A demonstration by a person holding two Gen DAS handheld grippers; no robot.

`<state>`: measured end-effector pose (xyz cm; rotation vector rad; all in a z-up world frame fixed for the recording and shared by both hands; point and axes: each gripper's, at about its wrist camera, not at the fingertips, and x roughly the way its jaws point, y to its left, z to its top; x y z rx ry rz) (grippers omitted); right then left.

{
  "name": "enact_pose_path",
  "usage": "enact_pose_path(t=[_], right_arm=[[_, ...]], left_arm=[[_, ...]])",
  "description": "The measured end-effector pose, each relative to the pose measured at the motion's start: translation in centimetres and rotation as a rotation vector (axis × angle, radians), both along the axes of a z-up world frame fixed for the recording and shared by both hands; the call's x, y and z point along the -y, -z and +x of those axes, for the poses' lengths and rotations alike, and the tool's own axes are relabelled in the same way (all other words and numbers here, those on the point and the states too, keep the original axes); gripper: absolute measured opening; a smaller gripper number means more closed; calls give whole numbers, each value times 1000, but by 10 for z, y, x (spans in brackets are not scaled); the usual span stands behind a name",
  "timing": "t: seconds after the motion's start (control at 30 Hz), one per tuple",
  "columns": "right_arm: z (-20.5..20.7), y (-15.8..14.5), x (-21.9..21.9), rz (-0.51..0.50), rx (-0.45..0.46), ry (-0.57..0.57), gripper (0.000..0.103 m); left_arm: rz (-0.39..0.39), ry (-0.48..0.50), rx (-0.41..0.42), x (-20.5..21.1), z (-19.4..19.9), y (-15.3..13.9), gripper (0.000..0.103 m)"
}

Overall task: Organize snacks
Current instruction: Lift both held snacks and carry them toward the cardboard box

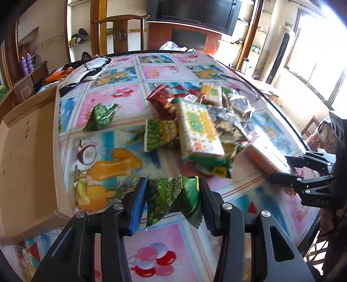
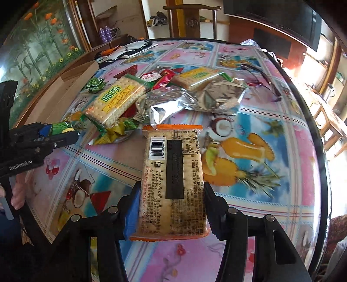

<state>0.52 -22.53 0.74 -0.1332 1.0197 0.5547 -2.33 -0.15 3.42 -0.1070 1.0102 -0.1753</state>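
My left gripper [image 1: 172,186] is shut on a small green snack packet [image 1: 173,197] and holds it above the table; it also shows at the left of the right wrist view [image 2: 63,132]. My right gripper [image 2: 172,191] is shut on an orange-edged cracker pack [image 2: 173,182], label side up; this gripper shows at the right of the left wrist view [image 1: 282,171]. A pile of snacks lies mid-table: a yellow-green cracker pack [image 1: 198,132], a second one [image 2: 196,78], a silver foil bag [image 2: 193,99] and a loose green packet [image 1: 100,116].
An open cardboard box [image 1: 28,151] stands at the table's left edge. Black, white and orange cloth [image 1: 91,69] lies at the far left. A wooden chair [image 1: 120,32] and a dark TV [image 1: 195,13] stand behind the round table [image 1: 164,245].
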Motion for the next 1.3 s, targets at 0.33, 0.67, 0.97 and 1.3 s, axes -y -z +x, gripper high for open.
enact_pose_path(t=[0.33,0.67,0.97,1.3], right_arm=[[15,-50,0,93,68,32,17],[13,-29,-3,91,-24,46,78],[6,5,-54,-153,-8,-6,57],[36,-38,-4,38,70,191,57]], left_arm=[[4,-28,97,-2,34,-37,46],[3,-18,166,3,44,-37,46],[-45,-21,181,-2,58,-33,46],[-76,-50,202,-15,62,-25,46]])
